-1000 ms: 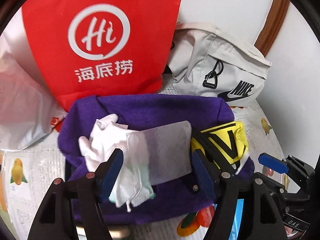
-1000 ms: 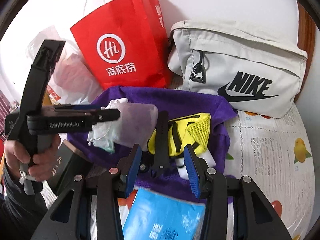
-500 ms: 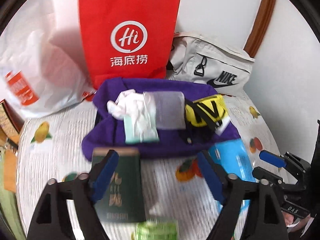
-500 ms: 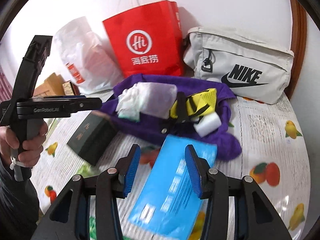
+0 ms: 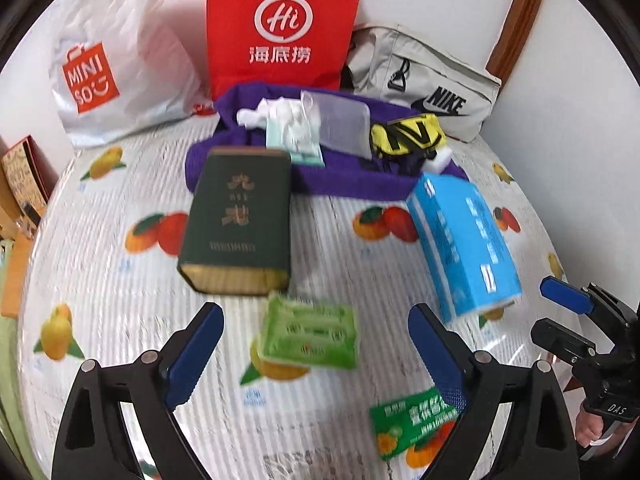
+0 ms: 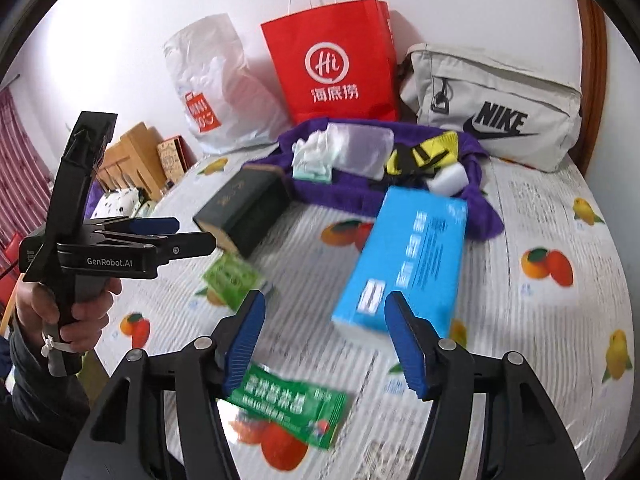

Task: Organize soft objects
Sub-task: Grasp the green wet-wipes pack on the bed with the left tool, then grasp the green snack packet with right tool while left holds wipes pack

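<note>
A purple cloth lies at the back of the table. On it rest a white crumpled glove, a clear pouch and a yellow-black item. In front lie a dark green box, a blue tissue pack, a light green packet and a green sachet. My left gripper hangs above the light green packet, its jaws opening with nothing held. My right gripper is also opening, empty, near the blue pack.
A red paper bag, a white Miniso plastic bag and a grey Nike pouch stand against the wall behind the cloth. The fruit-print tablecloth covers the table. Wooden furniture lies left.
Both grippers have pulled back from the purple cloth toward the front of the table and spread wider. The pouch and glove stay on the cloth; more front items came into view.
</note>
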Tool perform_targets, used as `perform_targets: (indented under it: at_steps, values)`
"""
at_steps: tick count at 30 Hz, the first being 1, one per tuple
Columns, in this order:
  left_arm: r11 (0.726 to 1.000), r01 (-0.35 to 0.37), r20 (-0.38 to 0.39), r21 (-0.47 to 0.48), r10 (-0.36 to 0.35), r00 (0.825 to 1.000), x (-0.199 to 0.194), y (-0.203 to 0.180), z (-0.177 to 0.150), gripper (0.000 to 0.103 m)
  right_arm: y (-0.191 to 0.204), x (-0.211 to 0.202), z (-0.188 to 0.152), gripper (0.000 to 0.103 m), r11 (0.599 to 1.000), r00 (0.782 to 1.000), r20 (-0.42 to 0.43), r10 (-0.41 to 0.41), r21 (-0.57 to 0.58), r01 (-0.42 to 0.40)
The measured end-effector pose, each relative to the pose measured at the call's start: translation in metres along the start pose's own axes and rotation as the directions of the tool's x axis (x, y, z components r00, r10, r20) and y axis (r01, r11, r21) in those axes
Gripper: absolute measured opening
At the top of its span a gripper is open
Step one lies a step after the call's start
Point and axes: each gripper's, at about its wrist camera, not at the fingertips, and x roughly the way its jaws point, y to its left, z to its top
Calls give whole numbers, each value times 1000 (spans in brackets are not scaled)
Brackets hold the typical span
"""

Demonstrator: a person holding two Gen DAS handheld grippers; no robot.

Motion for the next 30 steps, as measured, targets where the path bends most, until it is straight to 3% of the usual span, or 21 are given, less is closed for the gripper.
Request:
perform_targets:
  at_steps: [4, 12, 15, 25, 27, 29, 30]
  values:
    - [1000, -24, -9, 12, 24, 1000, 4, -1, -17, 94, 2, 0, -15, 62, 1000, 1000, -15, 2, 14, -2]
    - [1000, -2, -20, 19, 2, 1000, 23, 2, -33, 94, 0, 9, -42, 63, 999, 998, -57, -10, 30, 11]
    - [999, -1, -26, 47, 2, 1000, 35, 0, -34, 94, 0, 11, -53, 70, 999, 997, -69, -25, 27, 27]
    - [985, -93, -73, 144, 105, 992, 78, -9, -30, 94, 0, 26, -71, 70, 999, 994, -111, -24, 25, 27]
    - [988, -96, -48, 118, 102, 994, 77, -6, -31, 92, 4, 32, -72, 70, 1000, 993, -117, -14, 9, 15]
    - [992, -81, -26, 96, 84, 996, 72, -2, -32, 74, 10, 36, -72, 70, 1000, 993, -120, -3, -12, 2]
    - [992, -85, -18, 89, 87, 996, 69, 0, -33, 72, 12, 37, -72, 70, 1000, 993, -121, 2, -20, -4]
